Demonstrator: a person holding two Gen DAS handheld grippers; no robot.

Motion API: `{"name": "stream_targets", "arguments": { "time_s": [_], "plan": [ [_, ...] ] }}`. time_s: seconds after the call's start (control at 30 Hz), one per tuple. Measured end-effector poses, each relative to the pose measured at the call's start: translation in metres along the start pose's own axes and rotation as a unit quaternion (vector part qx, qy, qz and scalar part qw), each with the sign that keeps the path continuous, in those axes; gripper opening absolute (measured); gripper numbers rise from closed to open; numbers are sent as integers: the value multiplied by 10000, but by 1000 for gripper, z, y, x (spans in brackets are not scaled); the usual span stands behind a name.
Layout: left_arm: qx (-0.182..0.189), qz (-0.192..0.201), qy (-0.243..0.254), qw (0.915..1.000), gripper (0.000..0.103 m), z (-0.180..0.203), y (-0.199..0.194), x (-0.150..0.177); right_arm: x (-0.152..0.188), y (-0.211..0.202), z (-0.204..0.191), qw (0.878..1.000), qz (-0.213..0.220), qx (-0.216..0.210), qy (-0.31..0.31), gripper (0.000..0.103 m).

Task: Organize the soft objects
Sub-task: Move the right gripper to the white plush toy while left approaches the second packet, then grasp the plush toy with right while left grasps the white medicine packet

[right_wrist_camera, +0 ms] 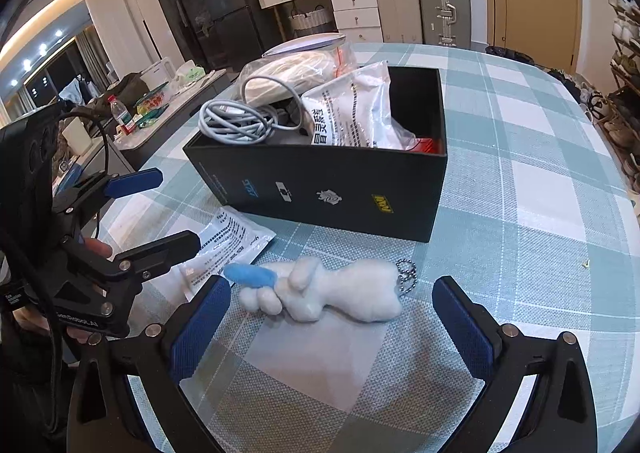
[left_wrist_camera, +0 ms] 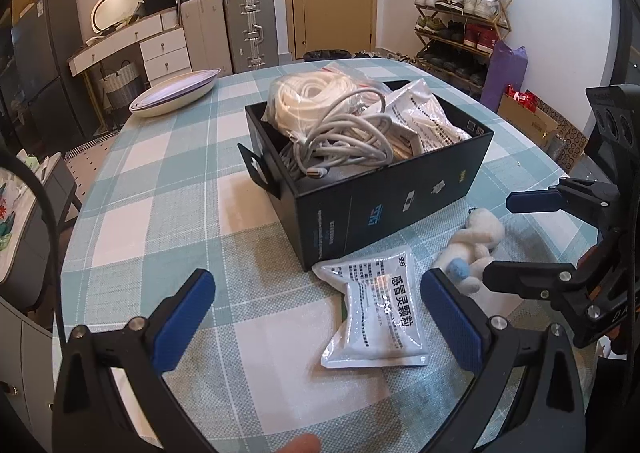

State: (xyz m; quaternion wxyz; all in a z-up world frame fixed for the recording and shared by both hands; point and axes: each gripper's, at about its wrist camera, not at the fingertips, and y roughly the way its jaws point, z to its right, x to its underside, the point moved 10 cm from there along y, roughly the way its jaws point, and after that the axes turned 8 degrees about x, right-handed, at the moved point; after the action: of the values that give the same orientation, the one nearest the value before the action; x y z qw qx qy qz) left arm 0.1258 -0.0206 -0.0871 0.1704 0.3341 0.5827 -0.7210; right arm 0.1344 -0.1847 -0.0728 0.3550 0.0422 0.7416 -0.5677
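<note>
Both tongs, left tongs (left_wrist_camera: 316, 317) and right tongs (right_wrist_camera: 330, 317), are spread and empty. Nearest on the table (left_wrist_camera: 160, 213), a medicine sachet (left_wrist_camera: 376, 317) and plush toy (right_wrist_camera: 332, 293) remain loose; beyond, the black box (right_wrist_camera: 332, 189) already holds cables and packets.

1. The black box (left_wrist_camera: 384, 189), heaped with cables (left_wrist_camera: 340, 133) and bags, blocks the table (left_wrist_camera: 168, 213) centre.
2. A sachet (left_wrist_camera: 376, 313) and a plush toy (right_wrist_camera: 340, 293) lie in front of it.
3. Bare cloth lies left of the box, up to the basin (left_wrist_camera: 176, 93).
</note>
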Motion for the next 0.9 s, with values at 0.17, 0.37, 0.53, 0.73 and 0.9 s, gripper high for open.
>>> {"name": "stream_targets", "arguments": {
  "time_s": [0.17,0.37,0.53,0.73,0.9],
  "plan": [
    [27,-79,12,10000,103,-1,3,4,5,6,-5,9999,-122,-14,-61,103],
    [57,-126,36,9999,103,0,4,7,5,11,-7,9998,-209,-29,-69,103],
    [43,-152,-10,9999,103,-4,4,8,2,15,-10,9997,-240,-58,-67,103],
    [12,-147,-21,9999,103,-6,5,8,3,22,-13,9994,-335,20,-104,103],
    [28,-162,-36,9999,103,-7,6,8,3,24,-12,9995,-300,54,-125,103]
  ]
}}
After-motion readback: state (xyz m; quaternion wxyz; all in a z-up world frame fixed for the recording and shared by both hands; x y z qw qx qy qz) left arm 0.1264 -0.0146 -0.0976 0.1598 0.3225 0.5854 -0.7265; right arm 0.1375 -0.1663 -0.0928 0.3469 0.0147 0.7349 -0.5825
